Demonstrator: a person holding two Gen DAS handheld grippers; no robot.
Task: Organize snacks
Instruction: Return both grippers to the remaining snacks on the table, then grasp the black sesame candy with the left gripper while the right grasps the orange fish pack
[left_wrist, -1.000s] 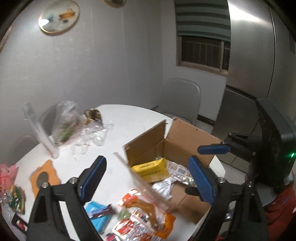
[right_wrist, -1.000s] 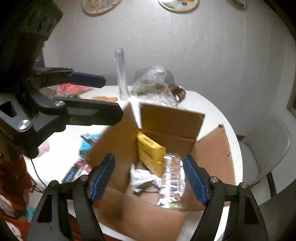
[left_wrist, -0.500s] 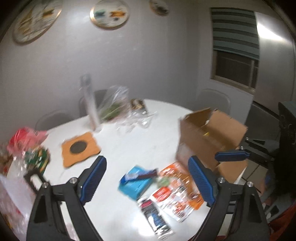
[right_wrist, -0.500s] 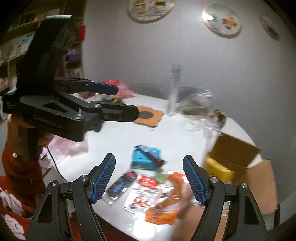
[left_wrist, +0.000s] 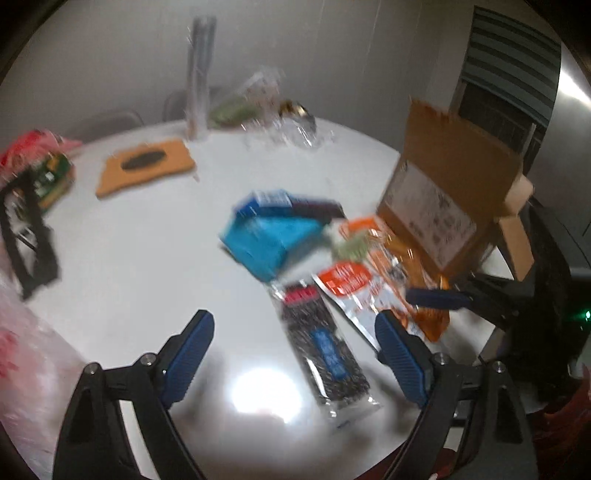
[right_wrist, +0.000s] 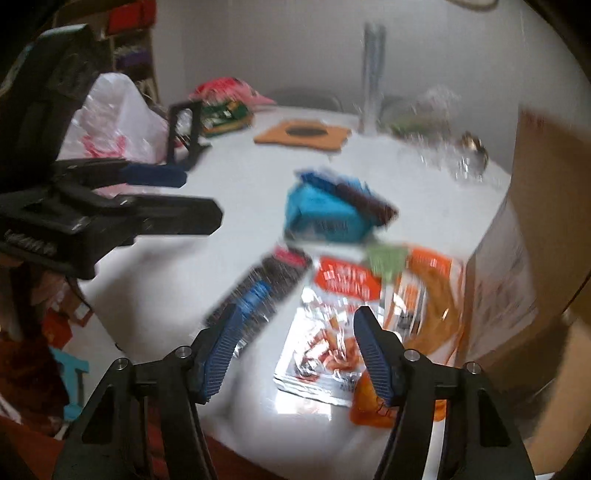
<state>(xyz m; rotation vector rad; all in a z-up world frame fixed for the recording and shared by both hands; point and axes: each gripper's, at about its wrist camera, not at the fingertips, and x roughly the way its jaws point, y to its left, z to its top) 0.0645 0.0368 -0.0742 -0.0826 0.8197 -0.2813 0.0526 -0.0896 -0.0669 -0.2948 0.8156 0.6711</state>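
Snack packets lie on the white round table (left_wrist: 129, 258): a blue box (left_wrist: 271, 236) (right_wrist: 325, 214) with a dark bar on top, a dark packet (left_wrist: 321, 343) (right_wrist: 258, 291), a red-and-white packet (left_wrist: 351, 288) (right_wrist: 332, 325) and an orange packet (left_wrist: 417, 280) (right_wrist: 432, 302). The cardboard box (left_wrist: 443, 192) (right_wrist: 517, 240) stands to their right. My left gripper (left_wrist: 293, 321) hangs wide above the dark packet, its jaws narrowing slightly and gripping nothing. My right gripper (right_wrist: 298, 312) hovers over the red-and-white packet, jaws closing, pads pressing nothing.
An orange mat (left_wrist: 144, 166), a clear tube (left_wrist: 199, 74) and a clear plastic bag (left_wrist: 258, 103) sit at the back. A black stand (left_wrist: 29, 236), green and red snack bags (left_wrist: 48, 173) and a pink-printed plastic bag (left_wrist: 29, 369) crowd the left edge.
Both grippers swung left from over the cardboard box and dropped toward the loose packets on the table. The right jaws have narrowed; the left look about as wide.
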